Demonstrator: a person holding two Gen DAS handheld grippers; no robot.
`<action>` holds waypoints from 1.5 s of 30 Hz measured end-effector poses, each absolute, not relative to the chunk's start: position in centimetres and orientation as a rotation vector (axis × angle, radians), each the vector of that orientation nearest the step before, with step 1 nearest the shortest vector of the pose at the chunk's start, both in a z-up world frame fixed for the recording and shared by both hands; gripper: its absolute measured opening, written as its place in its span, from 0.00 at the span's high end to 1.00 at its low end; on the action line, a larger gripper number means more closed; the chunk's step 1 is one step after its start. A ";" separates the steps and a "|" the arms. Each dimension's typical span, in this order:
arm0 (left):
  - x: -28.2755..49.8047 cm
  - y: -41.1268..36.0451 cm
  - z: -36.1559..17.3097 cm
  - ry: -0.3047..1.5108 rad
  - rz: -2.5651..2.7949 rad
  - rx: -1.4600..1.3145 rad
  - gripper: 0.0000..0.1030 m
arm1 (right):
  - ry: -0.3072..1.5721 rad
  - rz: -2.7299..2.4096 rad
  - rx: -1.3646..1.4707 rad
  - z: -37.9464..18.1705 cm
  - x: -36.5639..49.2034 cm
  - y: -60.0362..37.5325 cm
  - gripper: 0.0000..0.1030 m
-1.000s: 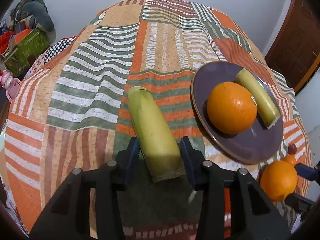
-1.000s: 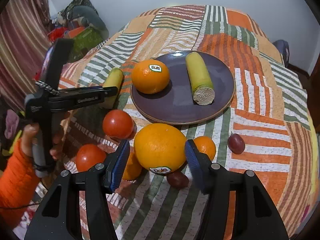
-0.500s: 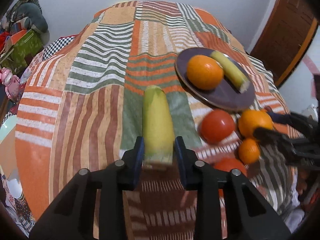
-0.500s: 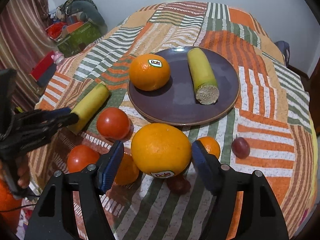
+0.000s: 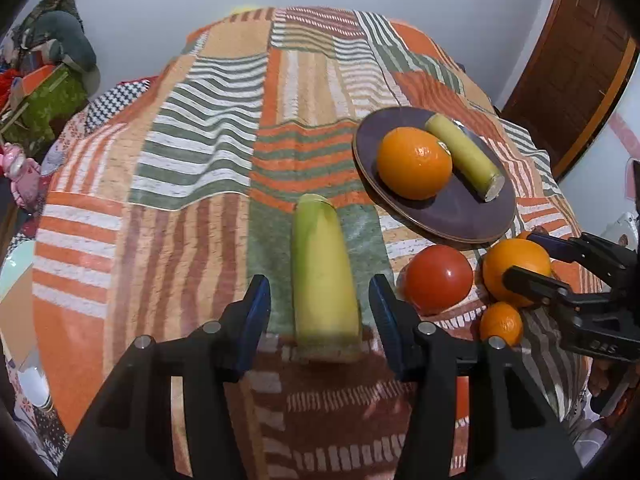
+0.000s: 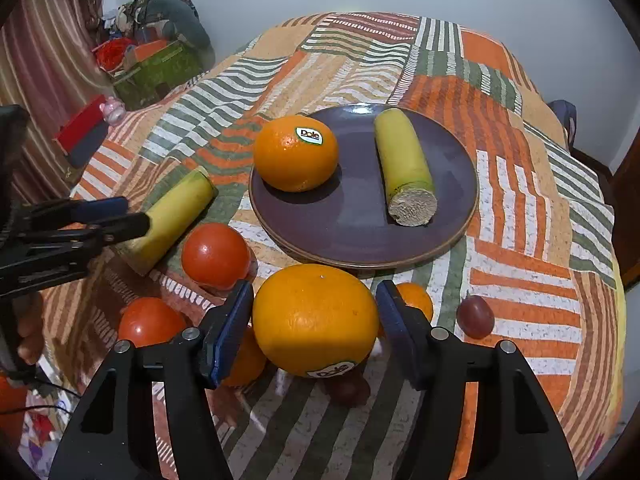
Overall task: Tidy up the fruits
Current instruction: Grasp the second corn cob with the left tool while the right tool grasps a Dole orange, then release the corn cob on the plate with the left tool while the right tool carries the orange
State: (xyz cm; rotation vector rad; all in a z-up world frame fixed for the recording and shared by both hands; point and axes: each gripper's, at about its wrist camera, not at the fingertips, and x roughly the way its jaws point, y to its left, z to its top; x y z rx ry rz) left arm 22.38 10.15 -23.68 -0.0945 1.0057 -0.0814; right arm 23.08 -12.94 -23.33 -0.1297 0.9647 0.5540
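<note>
Lying on the striped cloth (image 5: 192, 168) of the tabletop, a cut banana piece (image 5: 323, 276) is bracketed by the wide-spread pads of the left hand-held gripper (image 5: 320, 312), with a gap seen on either side of it. A large orange (image 6: 315, 319) is framed by the right hand-held gripper (image 6: 314, 330), whose jaws are also held wide and clear of the fruit. Farther off, a dark plate (image 6: 452, 216) is loaded with a second orange (image 6: 295, 153) and another banana piece (image 6: 405, 168), while tomatoes (image 6: 216, 255), a small orange (image 6: 416, 298) and a grape (image 6: 475, 316) are scattered near the plate's near edge.
</note>
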 end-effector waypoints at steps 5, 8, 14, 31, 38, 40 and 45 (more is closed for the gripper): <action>23.9 9.5 -24.9 1.035 -0.097 -0.091 0.50 | 0.959 0.561 -0.127 -22.8 22.8 -13.3 0.42; 24.9 9.4 -25.6 1.050 -0.083 -0.084 0.50 | 0.948 0.564 -0.104 -22.2 22.9 -13.8 0.42; 26.5 9.4 -26.8 1.054 -0.047 -0.091 0.58 | 0.898 0.560 -0.068 -20.4 23.4 -14.7 0.42; 24.9 8.5 -21.0 0.939 -0.093 -0.112 0.63 | 0.837 0.502 -0.005 -19.1 25.8 -17.5 0.42; 24.7 5.7 -16.8 0.847 -0.166 -0.093 0.64 | 0.793 0.475 0.010 -18.1 26.6 -19.0 0.42; 25.0 4.7 -16.1 0.831 -0.186 -0.085 0.64 | 0.787 0.468 0.016 -17.9 26.8 -19.4 0.42; 25.8 2.5 -15.3 0.817 -0.231 -0.072 0.64 | 0.772 0.454 0.027 -17.6 27.4 -20.5 0.42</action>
